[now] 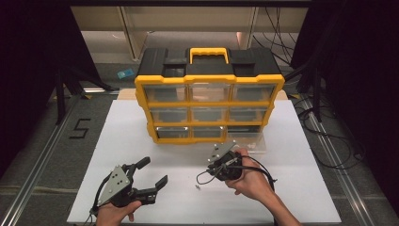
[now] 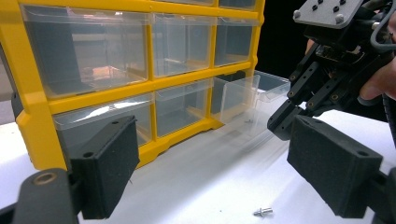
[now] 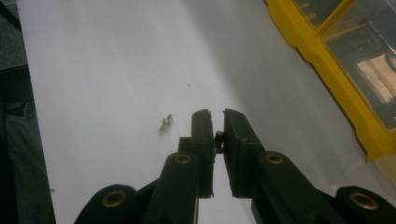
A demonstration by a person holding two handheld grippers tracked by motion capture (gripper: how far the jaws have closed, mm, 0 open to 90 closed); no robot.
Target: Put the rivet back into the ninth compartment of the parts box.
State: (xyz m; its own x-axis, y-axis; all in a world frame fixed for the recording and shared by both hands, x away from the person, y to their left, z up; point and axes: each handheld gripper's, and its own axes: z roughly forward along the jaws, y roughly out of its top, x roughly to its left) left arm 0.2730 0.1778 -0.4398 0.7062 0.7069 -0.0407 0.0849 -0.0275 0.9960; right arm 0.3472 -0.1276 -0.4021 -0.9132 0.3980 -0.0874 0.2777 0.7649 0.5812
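We see the right gripper (image 1: 225,165) held above the counter (image 1: 301,197) just in front of the yellow drawer cabinet (image 1: 209,80), right of the counter's middle, its jaws closed down to a narrow slit with a tiny dark piece pinched between the pads (in the right gripper view it is too small for us to name). A small silver screw (image 3: 165,123) lies loose on the bare white surface just beside those jaws, near the counter's centre and well apart from every edge. One clear drawer (image 2: 243,95) is pulled out of the cabinet's bottom row, at its right end, and juts toward the front, taking up some of the room between the cabinet and the right gripper. Our left gripper (image 1: 150,175) sits low near the front edge toward the left corner, jaws spread wide with nothing between them. The left half of the counter ahead of it is open up to the cabinet's base, and the right front corner is open too.
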